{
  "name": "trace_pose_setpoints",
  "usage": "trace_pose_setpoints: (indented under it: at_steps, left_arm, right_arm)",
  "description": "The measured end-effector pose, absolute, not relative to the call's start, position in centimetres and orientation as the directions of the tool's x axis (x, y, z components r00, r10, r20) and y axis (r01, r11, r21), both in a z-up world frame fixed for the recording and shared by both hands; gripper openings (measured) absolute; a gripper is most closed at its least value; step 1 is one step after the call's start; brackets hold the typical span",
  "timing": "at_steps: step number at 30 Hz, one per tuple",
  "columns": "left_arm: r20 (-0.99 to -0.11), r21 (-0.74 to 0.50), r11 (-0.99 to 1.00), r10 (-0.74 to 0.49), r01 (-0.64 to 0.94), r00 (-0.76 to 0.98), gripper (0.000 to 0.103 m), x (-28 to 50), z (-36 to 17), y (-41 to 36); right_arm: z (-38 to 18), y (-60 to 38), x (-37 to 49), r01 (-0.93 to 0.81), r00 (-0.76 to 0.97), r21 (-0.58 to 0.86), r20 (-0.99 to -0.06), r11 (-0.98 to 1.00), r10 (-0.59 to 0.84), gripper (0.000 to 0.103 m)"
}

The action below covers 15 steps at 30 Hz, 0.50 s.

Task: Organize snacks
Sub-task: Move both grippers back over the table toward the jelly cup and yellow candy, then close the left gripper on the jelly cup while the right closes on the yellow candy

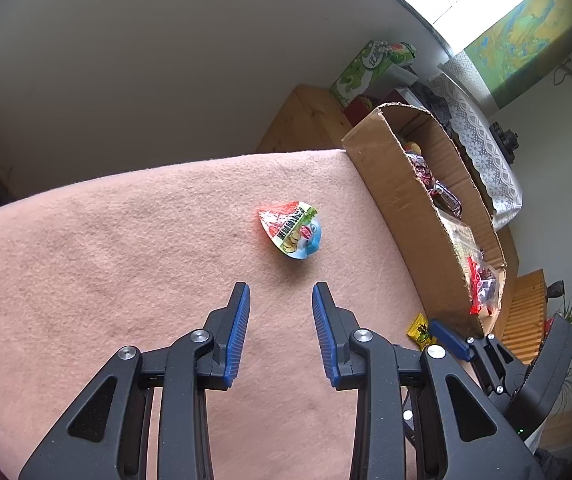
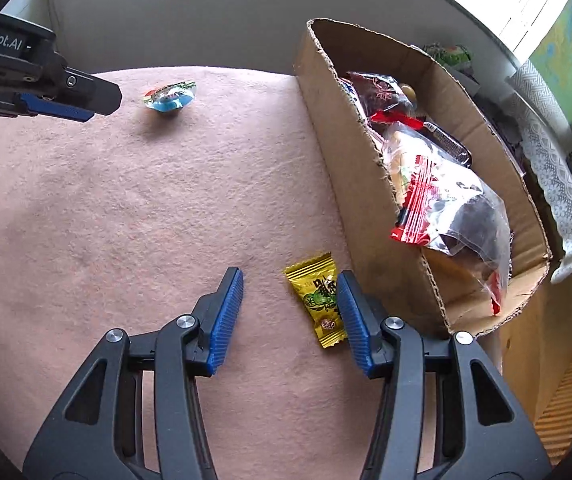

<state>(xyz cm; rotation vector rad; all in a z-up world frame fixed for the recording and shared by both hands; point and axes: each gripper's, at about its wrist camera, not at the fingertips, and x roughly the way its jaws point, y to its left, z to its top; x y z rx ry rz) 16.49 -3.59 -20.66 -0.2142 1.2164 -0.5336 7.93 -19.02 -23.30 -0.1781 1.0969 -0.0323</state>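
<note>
- Looking through the left wrist view, the left gripper [image 1: 281, 294] is seen poised over the pink cloth [image 1: 125, 260], jaws parted with nothing between them.
- A jelly cup [image 1: 292, 230] with a red, green and blue printed lid is spotted just beyond the fingertips, well left of the cardboard box [image 1: 390, 188], untouched.
- Lettering is noted on the cup's lid, too small to be read; a green carton [image 1: 360, 72] behind the box carries print that cannot be made out either.
- Risk judged here: the domed cup could be tipped or squirted sideways if it is pinched off-centre on its slick lid.
- Switching to the right wrist view, the right gripper [image 2: 290, 286] is found moderately open and empty, lowered close to the cloth just left of the box.
- A yellow candy [image 2: 318, 300] is framed between the fingers, hard against the box-side pad, not yet clamped.
- Dark characters and a green citrus picture are seen on the wrapper; "enRobot.AI" can be read on the other gripper's body, far left of the box.
- Risk judged here: with the candy off-centre, it could be pushed along the cloth or only its crimped end caught, and the box wall could be nudged.
</note>
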Motion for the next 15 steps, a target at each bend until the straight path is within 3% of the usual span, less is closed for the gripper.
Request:
trace_pose_setpoints:
  at_steps: [6, 15]
  left_arm:
    - [-0.832, -0.434, 0.853, -0.503, 0.290, 0.235, 0.031, 16.7, -20.7, -4.4]
    - [-0.835, -0.428, 0.855, -0.498, 0.293, 0.233, 0.031, 17.0, -20.7, -5.0]
  right_arm:
    - [-23.0, -20.6, 8.0, -0.028, 0.398, 0.049, -0.915, 0.998, 0.056, 0.054]
    - [-22.5, -24.8, 7.2, 0.060, 0.411, 0.332, -0.868, 0.941, 0.280, 0.054]
